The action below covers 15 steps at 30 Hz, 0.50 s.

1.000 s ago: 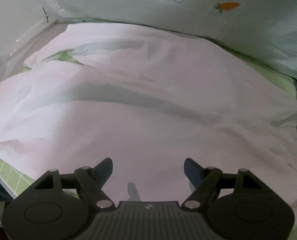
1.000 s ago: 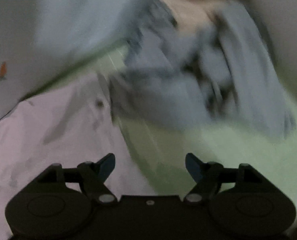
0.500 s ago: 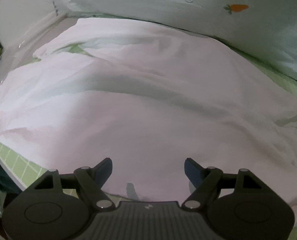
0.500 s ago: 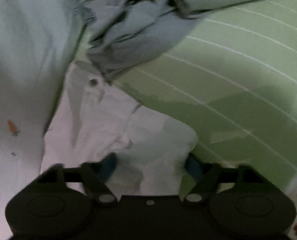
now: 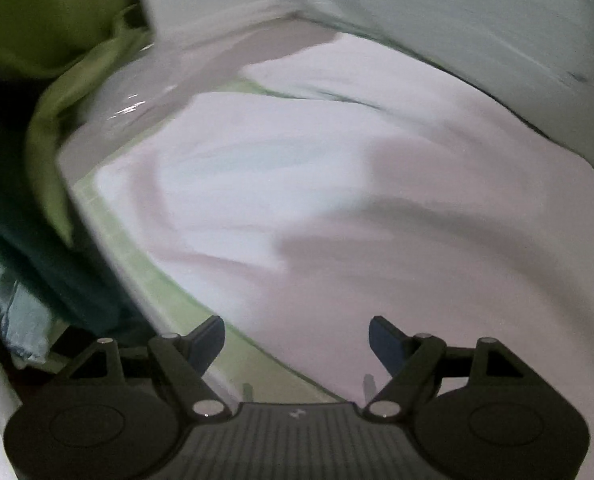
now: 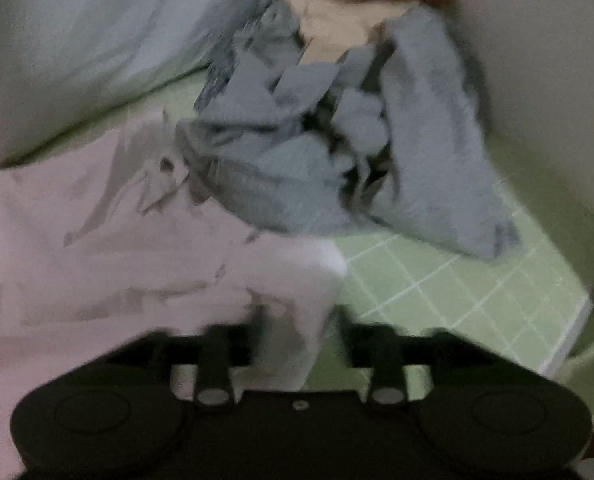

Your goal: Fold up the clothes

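Fabric filled both views: we saw the pale pink garment (image 5: 377,184) spread over the green gridded mat (image 6: 449,280). Our left gripper (image 5: 297,336) hovered at its near edge, blue-tipped fingers (image 5: 385,340) spread wide, holding nothing. Our right gripper (image 6: 293,344) pinched a corner of the pink cloth. Grey clothes (image 6: 297,140) lay heaped beyond. We could read no labels or writing.

Green gridded sheet (image 6: 457,280); pale, perhaps quilted, bedding (image 5: 477,20) behind.
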Each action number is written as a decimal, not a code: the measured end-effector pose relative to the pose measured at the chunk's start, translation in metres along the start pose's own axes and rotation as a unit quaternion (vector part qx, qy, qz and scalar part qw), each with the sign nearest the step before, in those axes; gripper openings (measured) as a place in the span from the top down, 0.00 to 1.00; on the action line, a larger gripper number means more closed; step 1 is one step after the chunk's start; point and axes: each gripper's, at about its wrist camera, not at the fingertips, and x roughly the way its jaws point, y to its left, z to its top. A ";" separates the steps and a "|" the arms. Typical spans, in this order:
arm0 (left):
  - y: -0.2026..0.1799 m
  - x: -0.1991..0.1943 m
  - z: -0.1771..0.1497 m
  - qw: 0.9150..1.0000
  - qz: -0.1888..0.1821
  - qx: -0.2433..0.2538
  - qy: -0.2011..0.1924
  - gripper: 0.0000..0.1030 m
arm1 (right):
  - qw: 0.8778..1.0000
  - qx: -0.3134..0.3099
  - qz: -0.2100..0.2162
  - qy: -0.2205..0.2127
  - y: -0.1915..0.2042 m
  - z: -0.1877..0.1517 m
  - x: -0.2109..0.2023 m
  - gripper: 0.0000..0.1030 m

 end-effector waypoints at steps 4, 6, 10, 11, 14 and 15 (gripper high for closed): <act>0.050 0.021 0.023 0.999 0.020 -0.035 0.006 0.22 | 0.996 -0.020 -0.061 -0.056 0.033 -0.001 -0.023 0.04; 0.074 0.032 0.043 0.999 0.018 -0.039 0.003 0.22 | 0.993 -0.023 -0.089 -0.074 0.056 -0.002 -0.035 0.00; 0.115 0.060 0.088 0.999 0.007 -0.029 -0.012 0.22 | 0.989 -0.029 -0.107 -0.094 0.105 -0.007 -0.058 0.00; 0.125 0.068 0.100 0.999 0.002 -0.029 -0.013 0.22 | 0.989 -0.031 -0.105 -0.098 0.118 -0.011 -0.064 0.00; 0.148 0.098 0.137 0.999 -0.025 -0.037 -0.006 0.22 | 0.989 -0.035 -0.096 -0.107 0.159 -0.026 -0.078 0.00; 0.153 0.106 0.148 0.999 -0.033 -0.038 -0.004 0.22 | 0.989 -0.033 -0.094 -0.107 0.173 -0.030 -0.081 0.00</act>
